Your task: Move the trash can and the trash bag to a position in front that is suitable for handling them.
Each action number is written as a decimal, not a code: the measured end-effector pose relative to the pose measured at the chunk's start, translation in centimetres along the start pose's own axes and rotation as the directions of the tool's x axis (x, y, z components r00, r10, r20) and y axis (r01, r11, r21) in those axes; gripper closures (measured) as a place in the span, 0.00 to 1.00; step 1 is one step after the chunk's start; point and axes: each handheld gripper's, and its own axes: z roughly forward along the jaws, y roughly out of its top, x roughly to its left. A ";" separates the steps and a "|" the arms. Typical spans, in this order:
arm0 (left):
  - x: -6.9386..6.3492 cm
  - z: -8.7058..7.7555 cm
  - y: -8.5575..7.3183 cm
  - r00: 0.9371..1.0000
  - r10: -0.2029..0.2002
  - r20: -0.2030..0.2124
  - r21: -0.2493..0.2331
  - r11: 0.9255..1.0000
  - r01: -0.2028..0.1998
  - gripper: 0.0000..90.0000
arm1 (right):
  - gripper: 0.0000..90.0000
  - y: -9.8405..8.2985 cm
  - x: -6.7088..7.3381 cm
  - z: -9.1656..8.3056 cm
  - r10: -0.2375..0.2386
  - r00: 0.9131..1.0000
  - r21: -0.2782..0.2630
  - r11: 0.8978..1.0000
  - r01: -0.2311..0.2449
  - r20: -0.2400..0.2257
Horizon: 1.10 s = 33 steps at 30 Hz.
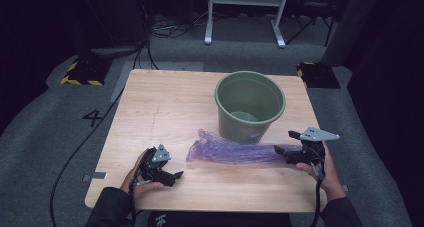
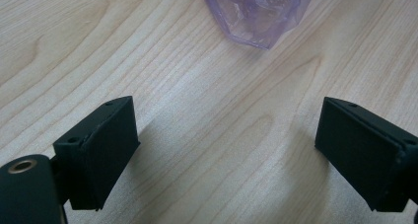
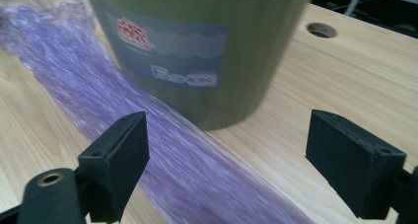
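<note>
Your right gripper (image 1: 286, 149) is sitting at the right end of the crumpled purple translucent plastic bag (image 1: 232, 151), jaws spread wide and nothing pinched yet. In the right gripper view the film (image 3: 162, 150) runs right between them, with the dark green plastic bucket (image 3: 197, 46) standing just behind it. Your left gripper (image 1: 175, 176) is parked near the front edge of the light wooden table (image 1: 165, 102), also gaping wide and empty. In its own view the bag's ragged open end (image 2: 256, 12) lies ahead of the jaws, not between them.

What I'd watch from here: that film looks thin and slippery, so if you close on just one layer it'll probably slide out or tear. The bucket (image 1: 250, 104) is touching or nearly touching the bag's far side, and a sideways tug could drag or tip it. Also, with the left still off the bag, lifting one-handed would likely leave the mouth collapsed.
</note>
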 end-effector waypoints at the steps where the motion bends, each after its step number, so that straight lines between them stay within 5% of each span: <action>1: 0.0 0.0 0.0 1.000 0.000 0.000 0.000 1.000 0.000 0.10 | 0.18 0.2 0.1 0.2 -0.005 1.000 0.005 1.000 0.005 -0.003; 13: 0.0 0.0 0.0 1.000 0.000 0.000 0.000 1.000 0.000 0.10 | 0.18 1.8 0.7 3.1 -0.019 0.999 0.034 0.999 0.020 -0.047; 33: 0.0 0.0 0.0 1.000 0.000 0.000 0.000 1.000 0.000 0.10 | 0.17 2.7 0.3 4.7 -0.022 0.997 0.035 0.999 0.025 -0.079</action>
